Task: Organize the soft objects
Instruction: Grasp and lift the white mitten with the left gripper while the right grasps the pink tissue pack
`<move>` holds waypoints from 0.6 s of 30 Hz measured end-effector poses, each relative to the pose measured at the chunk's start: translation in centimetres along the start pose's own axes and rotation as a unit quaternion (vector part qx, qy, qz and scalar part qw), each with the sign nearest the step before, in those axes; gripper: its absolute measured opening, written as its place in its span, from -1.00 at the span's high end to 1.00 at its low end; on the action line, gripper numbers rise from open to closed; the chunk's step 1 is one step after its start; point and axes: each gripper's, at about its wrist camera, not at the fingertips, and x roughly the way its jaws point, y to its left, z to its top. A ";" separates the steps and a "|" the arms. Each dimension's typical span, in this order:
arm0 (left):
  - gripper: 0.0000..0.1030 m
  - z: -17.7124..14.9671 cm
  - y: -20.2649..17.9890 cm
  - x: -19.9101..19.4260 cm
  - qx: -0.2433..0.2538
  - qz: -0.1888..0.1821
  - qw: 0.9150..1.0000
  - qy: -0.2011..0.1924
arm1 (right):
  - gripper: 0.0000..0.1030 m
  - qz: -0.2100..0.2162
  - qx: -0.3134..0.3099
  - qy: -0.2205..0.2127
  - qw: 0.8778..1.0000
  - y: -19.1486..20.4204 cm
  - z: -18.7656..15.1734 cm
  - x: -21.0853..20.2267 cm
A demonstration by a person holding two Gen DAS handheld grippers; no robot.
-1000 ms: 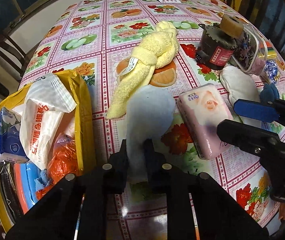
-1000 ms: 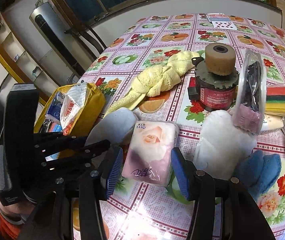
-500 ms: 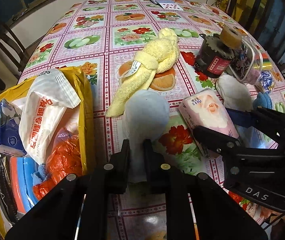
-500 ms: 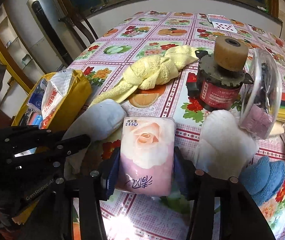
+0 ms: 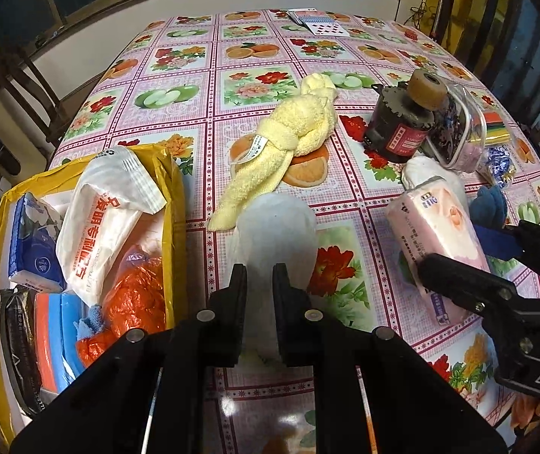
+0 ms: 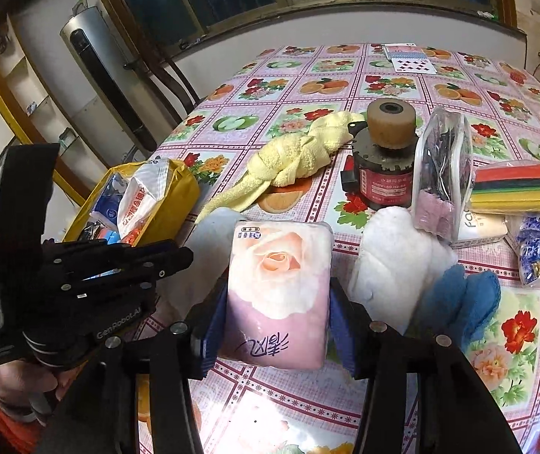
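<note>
Since a second ago: right gripper (image 6: 273, 325), then spread open on either side of the pink tissue pack (image 6: 279, 287), now clamped on the pack's two long sides, blue pads pressed into the soft wrapper. Pack itself tilted up at the near end, seemingly raised off the table (image 5: 254, 49), though the underside stays hidden. Left gripper (image 5: 258, 276) unchanged, closed throughout on the near end of a pale soft pad (image 5: 275, 227), the rest of the pad fanning out ahead of the fingers.

Side grip on the pack probably chosen because the wrapper gives a little and the flat sides offer the widest hold; pinch on the pad's end likely for the same reason, with thin limp material bunching easily between narrow fingers.

To the left, at the table edge, an open yellow bag (image 5: 179, 204), already stuffed with tissue packets, plastic bags and cloths. Likely destination for both held items, judging by the contents.

Further back on the flowered cloth, not yet collected: a knotted yellow towel (image 5: 292, 136). Just right of the pack, a white plush piece (image 6: 391, 249) and a blue cloth (image 6: 459, 295), touching one another. Behind those, a dark motor-like can (image 6: 383, 174), hard rather than soft, so probably meant to stay put.

Next move, at a guess: carrying across to the bag, one gripper at a time to avoid a clash over the narrow opening.
</note>
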 end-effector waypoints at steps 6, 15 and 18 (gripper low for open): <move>0.08 0.5 -0.4 1.6 -0.005 0.033 0.999 0.008 | 0.00 0.008 0.002 0.005 1.000 -0.1 -0.3 0.2; -0.42 1.0 -0.7 1.0 0.002 0.066 0.998 -0.011 | 0.00 0.013 0.005 0.005 1.000 -0.1 -0.1 0.3; -0.43 0.8 -1.7 1.9 0.029 0.095 0.995 -0.002 | 0.00 0.012 0.004 0.003 1.000 -0.2 -0.1 0.1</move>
